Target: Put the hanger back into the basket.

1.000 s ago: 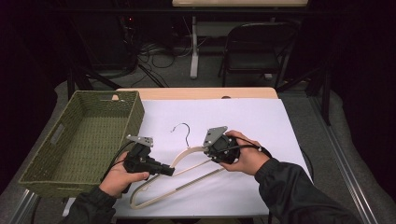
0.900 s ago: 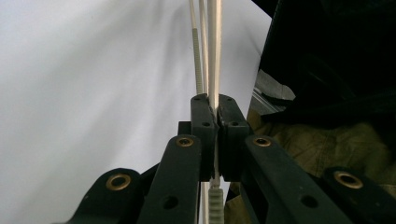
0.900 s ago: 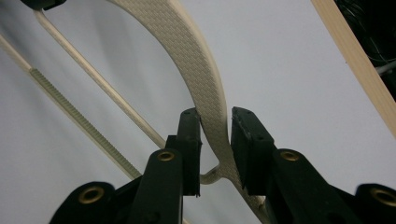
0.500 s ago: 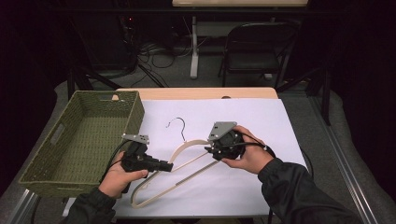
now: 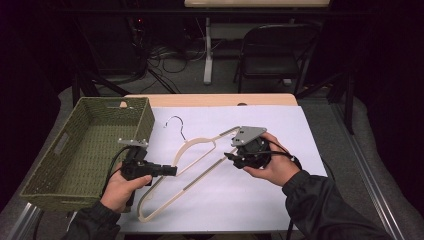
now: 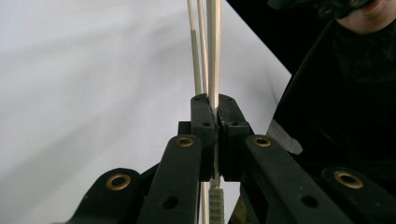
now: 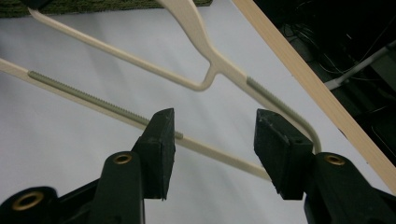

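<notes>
A cream hanger [image 5: 200,145] with a black wire hook lies tilted over the white sheet [image 5: 280,125]. My left gripper [image 5: 172,171] is shut on one of its thin bars near the lower left end. In the left gripper view the jaws [image 6: 215,105] pinch the hanger [image 6: 212,46], which runs straight away from them. My right gripper [image 5: 229,156] is at the hanger's right corner and stands open. In the right gripper view [image 7: 214,126] the ribbed lower bar of the hanger [image 7: 196,28] passes just beyond the gap between the two pads, untouched.
A green woven basket [image 5: 145,120] stands on the left of the table, its near wall close to the hook. A wooden table edge [image 5: 210,99] runs along the back. A chair [image 5: 272,50] and cables are on the floor beyond.
The hanger's hook end has moved left and farther away, toward the basket, carried by my left gripper. My right gripper has drifted a little to the right.
</notes>
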Available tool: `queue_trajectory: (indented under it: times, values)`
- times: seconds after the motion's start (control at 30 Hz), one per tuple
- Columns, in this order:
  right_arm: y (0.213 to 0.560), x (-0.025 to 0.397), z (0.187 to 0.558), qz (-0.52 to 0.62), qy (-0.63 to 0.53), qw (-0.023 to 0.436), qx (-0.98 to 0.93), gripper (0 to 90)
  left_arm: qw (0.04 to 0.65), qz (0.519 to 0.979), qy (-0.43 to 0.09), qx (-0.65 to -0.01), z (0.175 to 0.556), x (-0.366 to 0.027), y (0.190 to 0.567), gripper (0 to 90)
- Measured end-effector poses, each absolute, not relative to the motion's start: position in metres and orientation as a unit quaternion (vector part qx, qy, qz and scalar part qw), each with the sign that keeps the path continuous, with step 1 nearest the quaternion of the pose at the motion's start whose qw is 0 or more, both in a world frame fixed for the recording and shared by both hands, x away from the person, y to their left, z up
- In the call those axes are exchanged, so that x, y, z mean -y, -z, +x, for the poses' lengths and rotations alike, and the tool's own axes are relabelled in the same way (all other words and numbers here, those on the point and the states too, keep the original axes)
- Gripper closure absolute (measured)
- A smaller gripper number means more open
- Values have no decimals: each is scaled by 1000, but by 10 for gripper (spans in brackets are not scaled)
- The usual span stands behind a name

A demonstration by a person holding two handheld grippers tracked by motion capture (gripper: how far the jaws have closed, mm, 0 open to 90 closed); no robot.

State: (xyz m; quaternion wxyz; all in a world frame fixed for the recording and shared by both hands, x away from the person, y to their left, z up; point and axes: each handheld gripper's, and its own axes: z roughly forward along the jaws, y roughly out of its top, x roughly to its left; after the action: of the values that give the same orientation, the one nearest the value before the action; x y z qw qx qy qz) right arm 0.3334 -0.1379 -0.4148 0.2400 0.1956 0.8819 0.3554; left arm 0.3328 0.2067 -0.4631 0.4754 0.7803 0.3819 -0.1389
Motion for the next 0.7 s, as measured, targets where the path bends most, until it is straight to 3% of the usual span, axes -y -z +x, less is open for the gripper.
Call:
queue_trajectory:
  times: [0.7]
  values:
    - [408,162,329,218,-351,259,-873,465,487,755,73,-434,321,-307,393,877]
